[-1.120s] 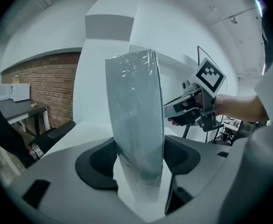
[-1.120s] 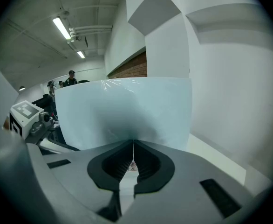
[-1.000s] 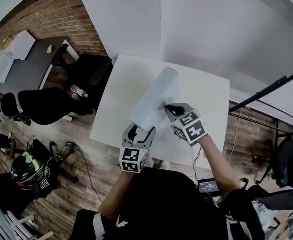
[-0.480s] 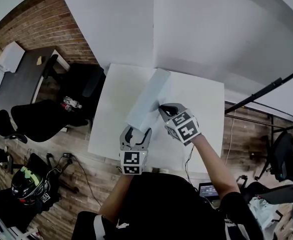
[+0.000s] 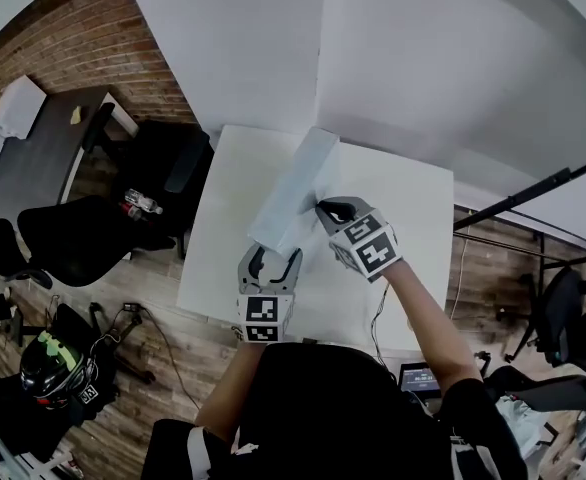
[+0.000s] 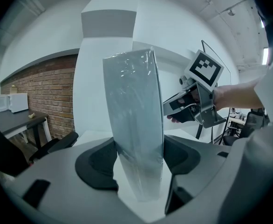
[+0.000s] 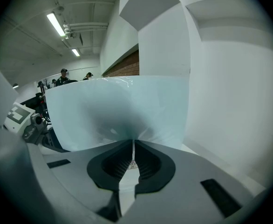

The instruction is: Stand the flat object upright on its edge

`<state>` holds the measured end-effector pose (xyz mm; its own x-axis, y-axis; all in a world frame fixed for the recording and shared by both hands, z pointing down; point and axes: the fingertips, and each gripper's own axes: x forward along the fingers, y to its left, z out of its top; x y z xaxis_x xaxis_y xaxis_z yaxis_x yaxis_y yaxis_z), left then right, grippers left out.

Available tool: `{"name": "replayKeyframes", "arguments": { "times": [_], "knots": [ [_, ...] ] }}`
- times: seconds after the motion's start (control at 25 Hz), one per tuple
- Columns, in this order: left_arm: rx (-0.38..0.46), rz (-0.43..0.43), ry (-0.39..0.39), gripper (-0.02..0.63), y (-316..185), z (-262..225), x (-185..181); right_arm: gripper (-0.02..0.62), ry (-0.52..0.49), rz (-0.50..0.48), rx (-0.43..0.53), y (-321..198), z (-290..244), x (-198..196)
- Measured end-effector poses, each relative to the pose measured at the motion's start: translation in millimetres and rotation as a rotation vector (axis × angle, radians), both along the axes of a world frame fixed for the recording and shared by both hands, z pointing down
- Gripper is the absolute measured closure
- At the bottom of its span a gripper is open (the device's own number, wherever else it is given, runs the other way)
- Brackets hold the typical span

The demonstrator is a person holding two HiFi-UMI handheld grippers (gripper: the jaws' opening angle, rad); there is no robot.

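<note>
A pale blue flat object [image 5: 293,193] in clear wrap is held tilted above the white table [image 5: 413,218], its long side running from near me toward the far edge. My left gripper [image 5: 274,258] holds its near lower end; in the left gripper view the slab [image 6: 136,115] stands between both pads of that gripper [image 6: 141,167]. My right gripper [image 5: 323,208] grips it from the right side and shows too in the left gripper view [image 6: 192,106]. In the right gripper view the right gripper's jaws [image 7: 133,148] are shut on the object's [image 7: 118,108] lower edge.
Black office chairs [image 5: 73,238] and a dark desk [image 5: 43,138] stand left of the table. A helmet [image 5: 53,363] lies on the wood floor. A black pole [image 5: 533,193] slants at the right. White wall panels rise behind the table.
Both grippers have carried the flat object together a little to the left over the table. Both grips look the same as before.
</note>
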<state>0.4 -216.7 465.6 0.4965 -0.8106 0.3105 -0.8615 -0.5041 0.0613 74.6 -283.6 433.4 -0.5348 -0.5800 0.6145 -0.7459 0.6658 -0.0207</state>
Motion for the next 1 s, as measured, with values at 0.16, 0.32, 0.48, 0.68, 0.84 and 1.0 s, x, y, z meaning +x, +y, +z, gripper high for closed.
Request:
{"name": "replayKeyframes", "arguments": {
  "times": [0.16,0.32,0.48,0.68,0.84,1.0],
  "knots": [
    [-0.006,0.018,0.002,0.301,-7,-3,-3,0.552,-0.017,-0.008,-0.005,-9,4,1],
    [0.005,0.040,-0.027,0.302,-7,-3,0,0.551,-0.010,-0.002,-0.013,-8,8,9],
    [0.025,0.055,-0.054,0.302,-5,-2,2,0.552,0.020,0.013,-0.015,-6,14,16],
    [0.038,0.061,-0.071,0.302,-2,-1,6,0.552,0.038,0.064,-0.033,-10,23,29],
    [0.051,0.069,-0.088,0.302,-1,-1,9,0.552,0.058,0.082,-0.042,-17,27,35],
    [0.061,0.077,-0.084,0.302,-5,-2,10,0.552,0.057,0.075,-0.046,-21,25,33]
  ]
}}
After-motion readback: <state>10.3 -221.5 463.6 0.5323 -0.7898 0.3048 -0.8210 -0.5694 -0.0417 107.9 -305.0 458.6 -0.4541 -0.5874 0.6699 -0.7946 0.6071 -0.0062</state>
